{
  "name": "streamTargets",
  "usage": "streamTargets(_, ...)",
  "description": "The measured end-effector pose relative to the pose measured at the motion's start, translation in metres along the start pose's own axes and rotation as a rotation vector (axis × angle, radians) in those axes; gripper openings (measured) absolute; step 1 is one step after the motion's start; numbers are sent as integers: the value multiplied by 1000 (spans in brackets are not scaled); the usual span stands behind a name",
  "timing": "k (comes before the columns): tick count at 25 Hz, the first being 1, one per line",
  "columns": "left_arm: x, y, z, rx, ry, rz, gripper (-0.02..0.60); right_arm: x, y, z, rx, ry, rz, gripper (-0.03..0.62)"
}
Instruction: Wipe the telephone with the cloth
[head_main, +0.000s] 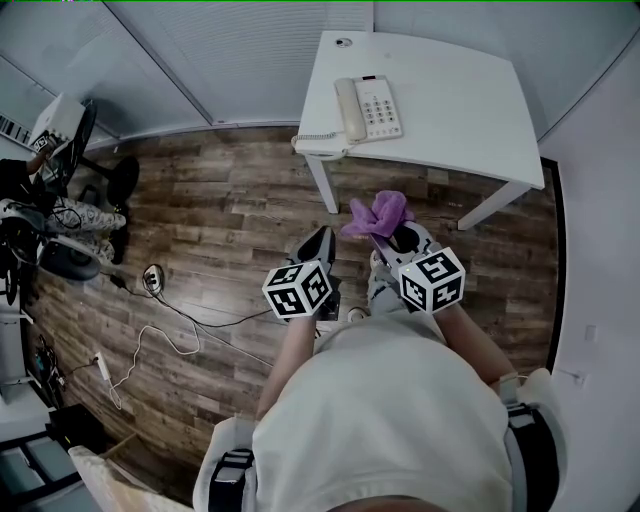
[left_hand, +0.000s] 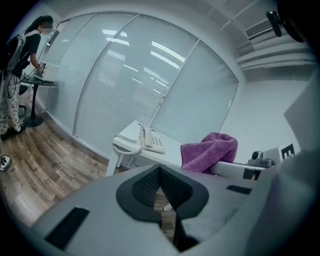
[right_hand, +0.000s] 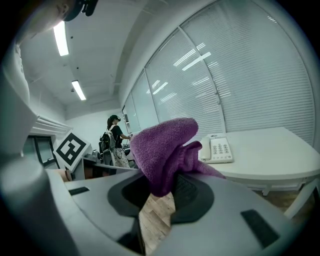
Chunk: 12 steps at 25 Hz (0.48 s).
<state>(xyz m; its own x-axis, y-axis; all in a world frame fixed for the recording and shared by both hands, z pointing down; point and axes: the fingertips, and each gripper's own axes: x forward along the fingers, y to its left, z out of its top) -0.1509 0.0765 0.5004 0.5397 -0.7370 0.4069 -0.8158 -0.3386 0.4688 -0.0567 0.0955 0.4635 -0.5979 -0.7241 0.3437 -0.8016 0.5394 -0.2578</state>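
Your right fingers (right_hand: 192, 197) pinch the cloth (right_hand: 162, 145); your left fingers (left_hand: 145, 187) are shut, empty. Next, bring it to the telephone (head_main: 368, 108).

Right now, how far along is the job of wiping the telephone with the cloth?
Done: the purple cloth is gripped in the right tongs. In hand: the approach; both tongs hang over the wooden floor, short of the white table. The left tongs are shut and empty. Left: all the wiping; the telephone sits untouched, handset on its cradle.
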Motion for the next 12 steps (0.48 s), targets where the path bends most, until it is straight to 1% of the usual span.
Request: streamTargets(12,-2,0,0,-7,-4,9,20,-4,0,2,-1,-20,13,112)
